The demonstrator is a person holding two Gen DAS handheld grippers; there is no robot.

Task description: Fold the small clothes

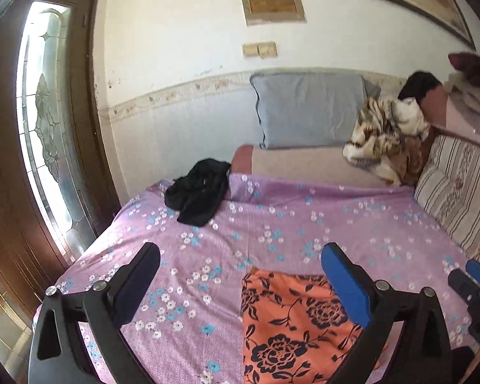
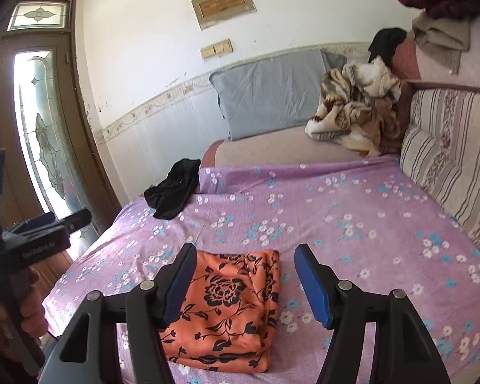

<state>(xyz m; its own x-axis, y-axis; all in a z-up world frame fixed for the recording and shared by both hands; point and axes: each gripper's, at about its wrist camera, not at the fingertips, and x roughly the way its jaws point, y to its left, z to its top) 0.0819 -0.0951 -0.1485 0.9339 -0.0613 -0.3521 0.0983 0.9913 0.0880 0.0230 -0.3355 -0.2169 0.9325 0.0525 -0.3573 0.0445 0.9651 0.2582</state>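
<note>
An orange garment with black flowers (image 2: 230,307) lies folded into a rectangle on the purple flowered bedsheet (image 2: 336,211). My right gripper (image 2: 244,280) is open and empty above it, jaws wide apart. My left gripper (image 1: 240,281) is open and empty, held above the sheet with the orange garment (image 1: 291,326) under its right finger. A crumpled black garment (image 1: 198,192) lies at the sheet's far left corner; it also shows in the right wrist view (image 2: 172,188). The left gripper's body (image 2: 32,240) shows at the left of the right wrist view.
A grey pillow (image 1: 310,108) leans on the wall behind the bed. A brown and white blanket (image 1: 387,134) is heaped at the far right. A striped cushion (image 2: 448,147) lines the right side. A wooden door with glass (image 1: 38,147) stands left of the bed.
</note>
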